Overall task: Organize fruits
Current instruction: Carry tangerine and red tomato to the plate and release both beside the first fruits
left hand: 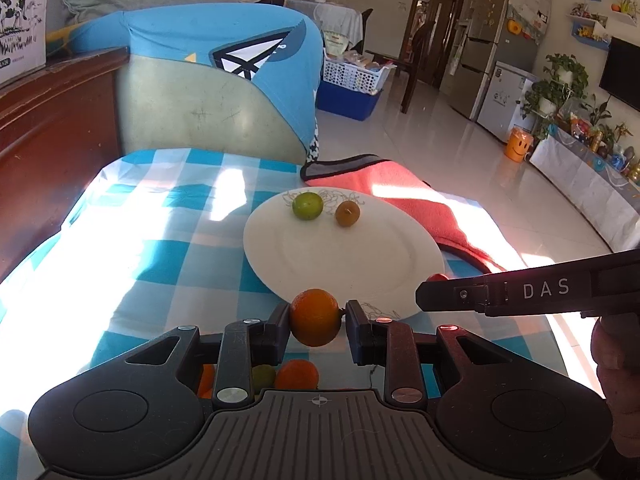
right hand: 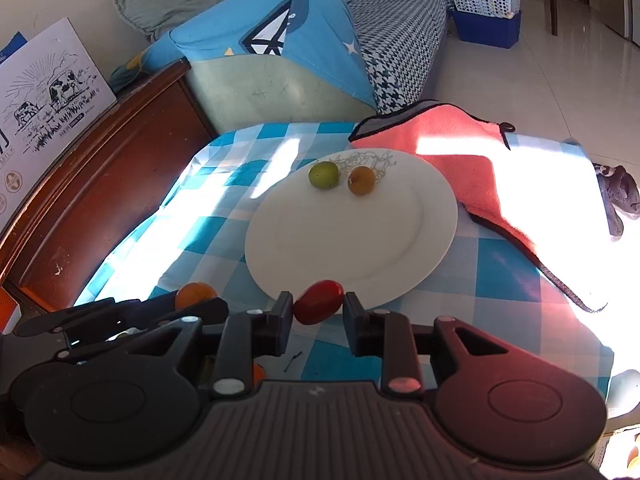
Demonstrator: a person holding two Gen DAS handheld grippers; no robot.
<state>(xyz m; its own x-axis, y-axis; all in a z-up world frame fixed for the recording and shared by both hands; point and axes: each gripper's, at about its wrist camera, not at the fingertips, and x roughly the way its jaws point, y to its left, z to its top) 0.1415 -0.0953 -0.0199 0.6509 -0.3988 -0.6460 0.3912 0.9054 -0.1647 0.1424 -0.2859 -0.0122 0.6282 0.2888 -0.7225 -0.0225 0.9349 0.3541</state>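
Note:
A white plate (left hand: 344, 264) lies on the blue checked tablecloth, also in the right wrist view (right hand: 352, 240). On its far side sit a green fruit (left hand: 307, 205) (right hand: 324, 175) and a brownish-yellow fruit (left hand: 347, 213) (right hand: 361, 180). My left gripper (left hand: 316, 320) is shut on an orange (left hand: 315, 316) at the plate's near rim; that orange shows in the right wrist view (right hand: 195, 293). My right gripper (right hand: 319, 308) is shut on a red tomato (right hand: 319, 307) at the plate's near edge; it enters the left wrist view from the right (left hand: 436, 285).
A pink cloth (right hand: 460, 160) lies right of the plate. More oranges (left hand: 296, 374) and a green fruit (left hand: 264, 376) lie below my left gripper. A wooden headboard (right hand: 100, 200) stands left, a sofa with a blue cover (right hand: 280, 52) behind the table.

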